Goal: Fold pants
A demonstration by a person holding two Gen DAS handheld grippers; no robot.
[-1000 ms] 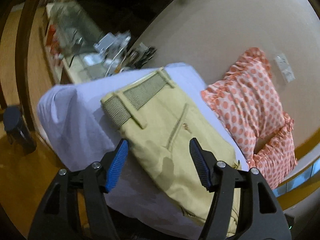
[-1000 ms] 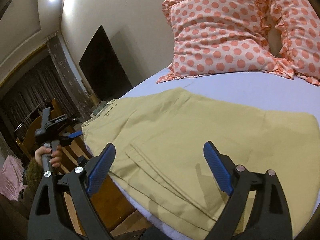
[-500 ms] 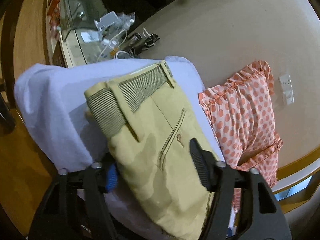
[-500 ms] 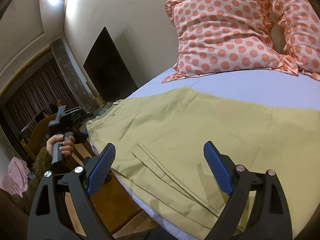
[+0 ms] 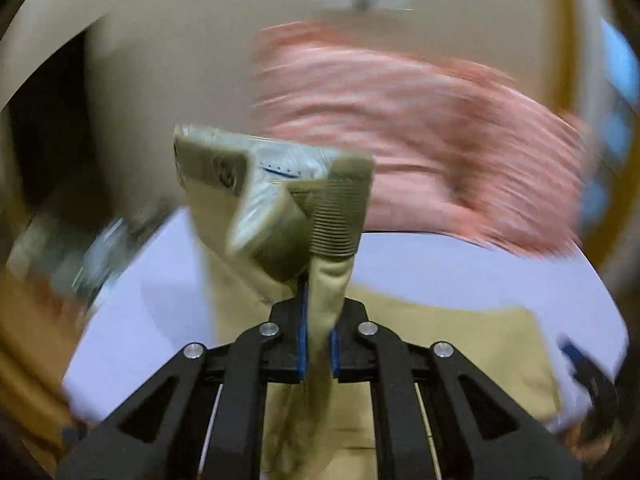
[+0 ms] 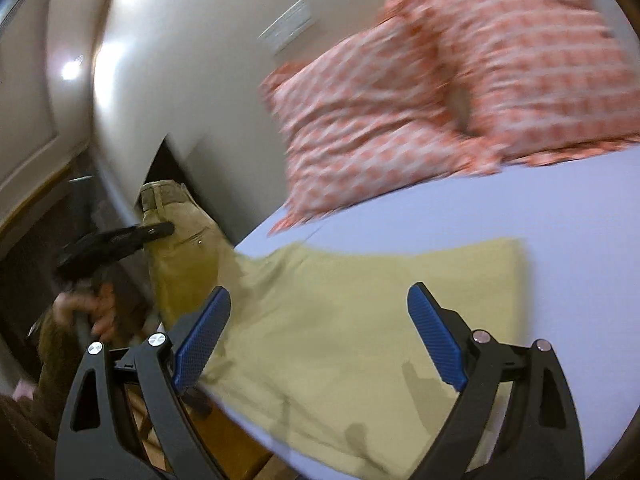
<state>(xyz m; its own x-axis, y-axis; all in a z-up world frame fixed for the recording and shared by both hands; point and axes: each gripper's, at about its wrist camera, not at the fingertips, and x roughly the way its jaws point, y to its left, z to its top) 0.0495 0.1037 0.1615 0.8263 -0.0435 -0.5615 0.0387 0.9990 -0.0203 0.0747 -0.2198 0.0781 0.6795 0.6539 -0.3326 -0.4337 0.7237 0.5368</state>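
Note:
The khaki pants point(image 6: 360, 320) lie across a lavender bed sheet point(image 6: 560, 208). My left gripper point(image 5: 318, 344) is shut on the waist end of the pants point(image 5: 280, 216) and holds the ribbed waistband lifted off the bed. In the right wrist view the left gripper point(image 6: 116, 240) shows at the far left with the raised waistband point(image 6: 168, 196) above it. My right gripper point(image 6: 320, 336) is open and empty, just above the leg part of the pants near the bed's front edge.
Two pink polka-dot pillows point(image 6: 460, 80) lean against the beige wall point(image 6: 192, 60) at the head of the bed; they also show in the left wrist view point(image 5: 420, 140). A wooden floor point(image 6: 240, 456) lies below the bed edge. Both views are motion-blurred.
My left gripper closed on the waist end of the pants and lifted it off the bed. The right gripper stayed open and shifted along the pant legs.

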